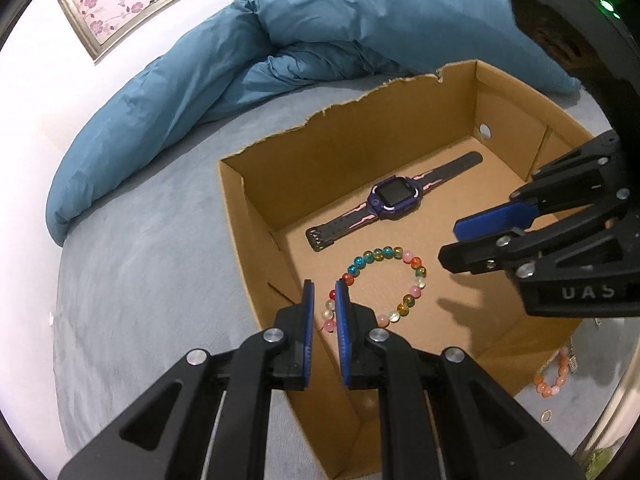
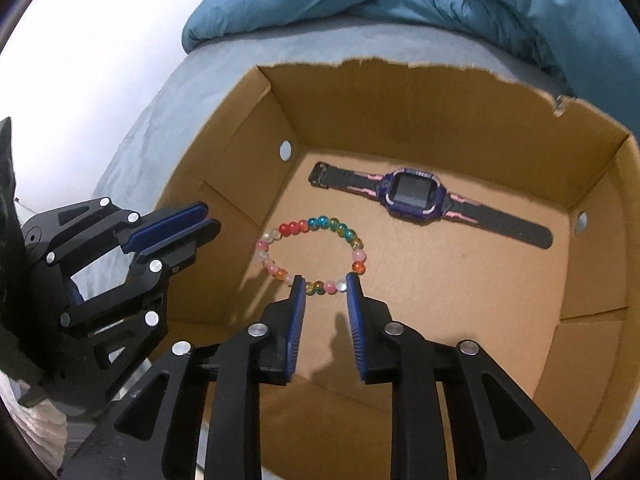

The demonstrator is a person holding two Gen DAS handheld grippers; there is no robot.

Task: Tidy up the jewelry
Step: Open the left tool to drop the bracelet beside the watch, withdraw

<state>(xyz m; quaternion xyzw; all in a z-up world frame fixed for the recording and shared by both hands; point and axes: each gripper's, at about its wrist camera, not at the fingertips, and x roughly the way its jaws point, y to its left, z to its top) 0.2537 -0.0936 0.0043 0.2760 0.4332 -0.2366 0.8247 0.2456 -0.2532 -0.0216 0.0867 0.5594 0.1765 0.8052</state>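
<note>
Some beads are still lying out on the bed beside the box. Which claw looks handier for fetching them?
Probably the right claw: its jaws stand open and empty over the cardboard box, and the orange bead bracelet lies on the bed at its side. The left claw is nearly shut, further off.

A multicoloured bead bracelet (image 2: 312,254) and purple-pink watch (image 2: 416,196) lie in a brown cardboard box (image 2: 440,100).

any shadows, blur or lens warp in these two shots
Left wrist view: fisheye bends the brown cardboard box; the right tongs cast a dark shadow on its floor. Right wrist view: sharp multicoloured bead bracelet, straight box walls bowed, tong shadow below the beads, white wall overexposed at upper left.
</note>
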